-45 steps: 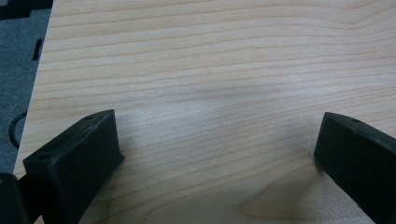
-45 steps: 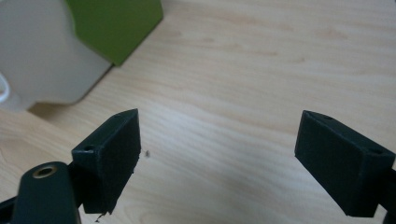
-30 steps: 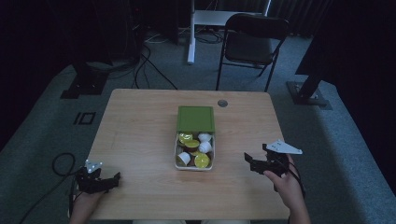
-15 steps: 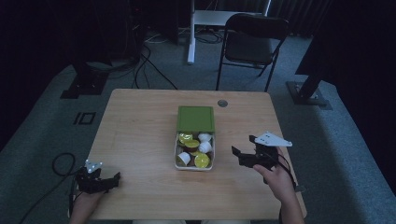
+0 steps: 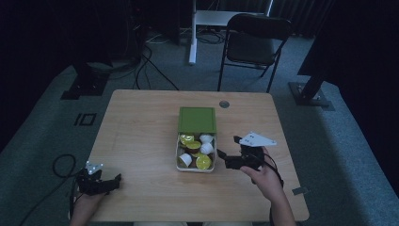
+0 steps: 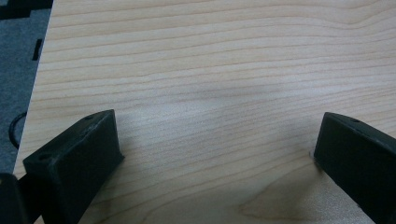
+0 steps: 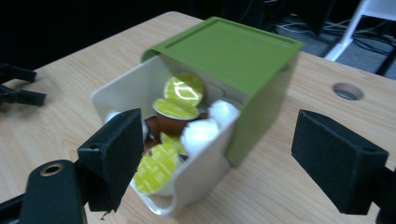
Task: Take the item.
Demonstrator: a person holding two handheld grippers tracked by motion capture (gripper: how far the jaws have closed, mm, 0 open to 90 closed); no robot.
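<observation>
Where the near edge of the wooden table (image 5: 141,141) meets the person's hands, we see the left gripper (image 5: 110,182) lying low with jaws wide apart, holding nothing. The right gripper (image 5: 226,157) is likewise spread and empty, just beside a white box (image 5: 179,165). In it we count coffee pods (image 5: 203,161) (some with yellow-green foil, some white), half covered by a green sliding lid (image 5: 197,119). Beyond stand a folding chair (image 5: 254,47), cables and grey carpet.

A dim room: grey carpet (image 5: 56,141), a black folding chair (image 5: 254,44) beyond the wooden table (image 5: 141,127).
</observation>
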